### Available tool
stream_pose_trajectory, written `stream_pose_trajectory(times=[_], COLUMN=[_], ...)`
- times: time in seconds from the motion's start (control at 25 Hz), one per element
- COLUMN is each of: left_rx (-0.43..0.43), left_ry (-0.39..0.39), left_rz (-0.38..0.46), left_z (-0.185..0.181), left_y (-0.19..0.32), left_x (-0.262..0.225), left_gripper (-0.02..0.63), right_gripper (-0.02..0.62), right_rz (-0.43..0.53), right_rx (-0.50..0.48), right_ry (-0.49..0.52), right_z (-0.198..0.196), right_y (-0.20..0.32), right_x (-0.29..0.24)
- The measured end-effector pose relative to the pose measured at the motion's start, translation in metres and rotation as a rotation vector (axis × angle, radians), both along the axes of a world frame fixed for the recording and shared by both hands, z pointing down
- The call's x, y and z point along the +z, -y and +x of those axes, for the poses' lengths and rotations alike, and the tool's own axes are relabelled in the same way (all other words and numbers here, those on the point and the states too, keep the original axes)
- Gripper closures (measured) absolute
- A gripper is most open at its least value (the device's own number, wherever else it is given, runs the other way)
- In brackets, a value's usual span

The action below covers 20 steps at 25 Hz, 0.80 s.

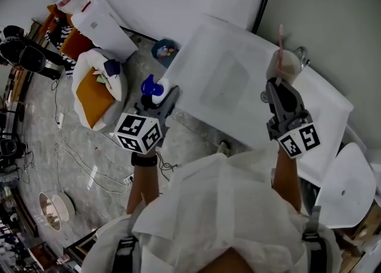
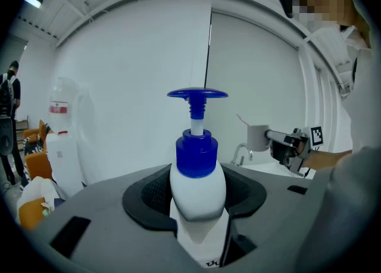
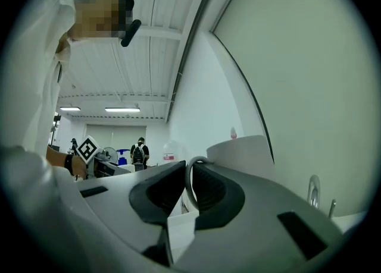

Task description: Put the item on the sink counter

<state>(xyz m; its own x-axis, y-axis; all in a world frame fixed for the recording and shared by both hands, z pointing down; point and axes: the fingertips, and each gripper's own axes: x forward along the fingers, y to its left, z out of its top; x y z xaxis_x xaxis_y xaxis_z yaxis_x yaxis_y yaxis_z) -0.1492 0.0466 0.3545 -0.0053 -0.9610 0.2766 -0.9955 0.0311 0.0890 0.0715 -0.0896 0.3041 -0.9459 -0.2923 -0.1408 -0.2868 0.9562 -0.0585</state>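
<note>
My left gripper (image 1: 163,97) is shut on a white pump bottle (image 1: 156,89) with a blue collar and pump head, held upright over the floor just left of the white sink counter (image 1: 324,108). In the left gripper view the bottle (image 2: 197,185) fills the gap between the jaws. My right gripper (image 1: 278,89) is shut on the handle of a pale mug (image 1: 284,65) with a pink toothbrush (image 1: 281,35) standing in it, above the counter near the faucet (image 1: 302,56). The grey handle (image 3: 189,184) is pinched between the pads, the mug body (image 3: 244,148) beyond them.
On the floor to the left lie a white bag with an orange cushion (image 1: 94,90), a white appliance (image 1: 104,25), cables and a small bowl (image 1: 165,49). A round white lid-like object (image 1: 348,185) sits at the lower right. People stand far off (image 3: 139,151).
</note>
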Motion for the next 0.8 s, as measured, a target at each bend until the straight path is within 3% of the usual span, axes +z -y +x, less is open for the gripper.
stream_pose_trajectory(times=[0.36, 0.8], left_rx=[0.132, 0.388], left_ry=[-0.017, -0.021], left_rz=[-0.011, -0.075], left_z=[-0.016, -0.065], left_y=[0.072, 0.178], left_x=[0.001, 0.031], left_gripper=[0.396, 0.396], right_gripper=[0.558, 0.558], right_rz=[-0.016, -0.04], right_rx=[0.115, 0.335], right_ry=[-0.018, -0.017], right_z=[0.0, -0.049], right_y=[0.025, 0.064], right_x=[-0.004, -0.004])
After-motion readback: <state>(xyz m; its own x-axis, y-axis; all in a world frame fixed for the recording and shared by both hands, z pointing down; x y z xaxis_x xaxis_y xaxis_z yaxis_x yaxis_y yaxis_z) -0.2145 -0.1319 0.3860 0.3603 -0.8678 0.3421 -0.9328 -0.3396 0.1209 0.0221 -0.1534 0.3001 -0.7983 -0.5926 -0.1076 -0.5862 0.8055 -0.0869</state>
